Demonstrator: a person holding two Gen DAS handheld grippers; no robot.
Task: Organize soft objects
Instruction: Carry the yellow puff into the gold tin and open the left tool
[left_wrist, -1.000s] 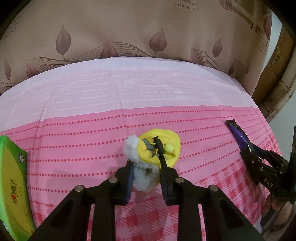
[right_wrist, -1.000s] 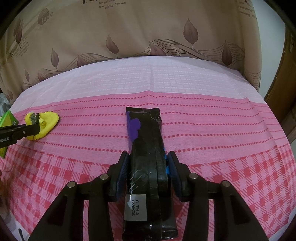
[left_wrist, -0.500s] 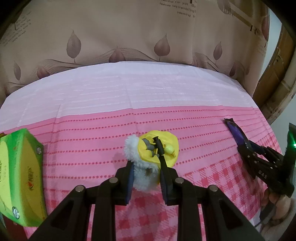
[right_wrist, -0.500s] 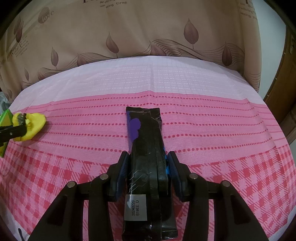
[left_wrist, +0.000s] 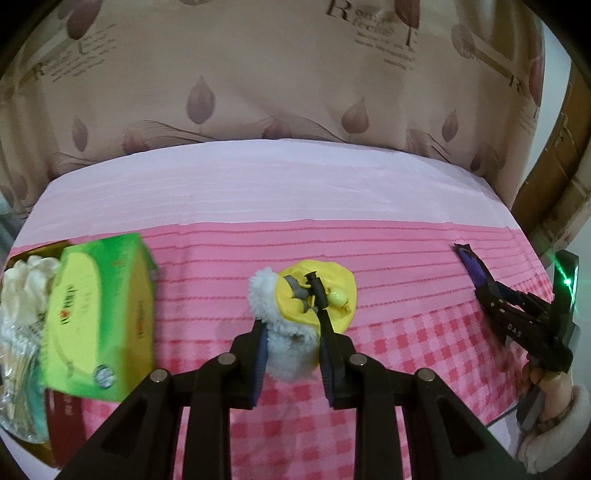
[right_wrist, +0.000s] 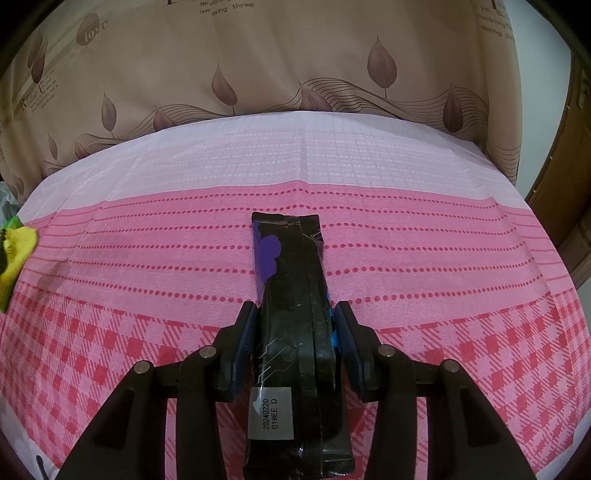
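My left gripper (left_wrist: 291, 332) is shut on a yellow plush toy (left_wrist: 314, 299) with a white fluffy trim and holds it above the pink tablecloth (left_wrist: 258, 192). The toy also shows at the far left edge of the right wrist view (right_wrist: 14, 254). My right gripper (right_wrist: 293, 332) is shut on a black and purple packet (right_wrist: 291, 280), which sticks out forward between the fingers. The right gripper with its packet (left_wrist: 476, 267) shows at the right of the left wrist view.
A green and yellow tissue box (left_wrist: 99, 314) lies at the left, next to a brown container (left_wrist: 55, 245) holding white soft items (left_wrist: 26, 280). A beige leaf-patterned curtain (left_wrist: 280, 74) hangs behind the table. A wooden door frame (left_wrist: 554, 155) stands at right.
My left gripper has moved left with the plush toy, bringing the green box and the container of white items into view. The right gripper has stayed put with its packet.
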